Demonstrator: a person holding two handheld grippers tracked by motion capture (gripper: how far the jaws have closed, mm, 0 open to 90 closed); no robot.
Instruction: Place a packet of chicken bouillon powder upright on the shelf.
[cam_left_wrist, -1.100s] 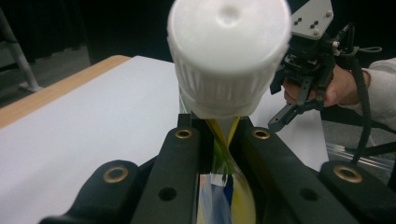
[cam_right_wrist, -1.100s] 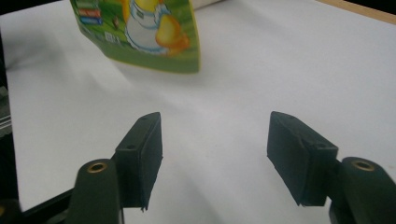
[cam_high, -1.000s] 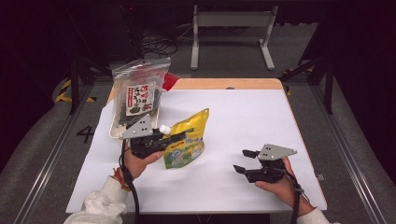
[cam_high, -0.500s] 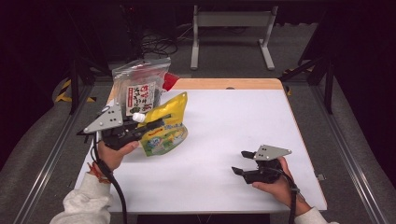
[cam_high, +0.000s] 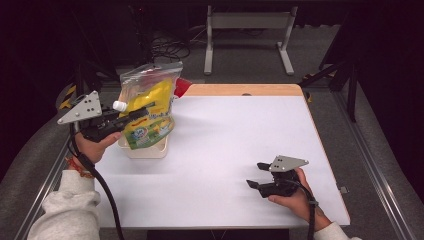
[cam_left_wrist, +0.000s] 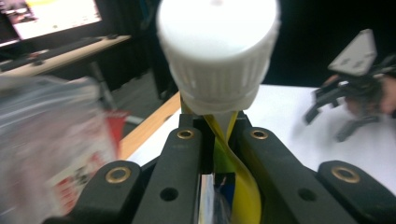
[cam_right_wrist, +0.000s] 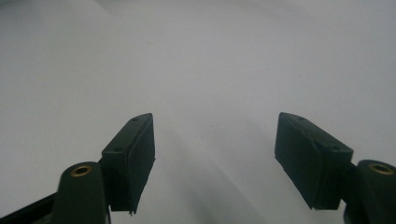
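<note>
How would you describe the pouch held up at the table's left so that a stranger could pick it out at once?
Start at the white table and go to its far left corner, where a cream tub stands. Above it the left gripper holds a yellow pouch by the neck. Its white screw cap and bright yellow body set it apart from the clear bag behind.

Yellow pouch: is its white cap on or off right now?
On. The white cap sits on the spout of the yellow pouch, just above where the left tongs pinch the neck.
</note>
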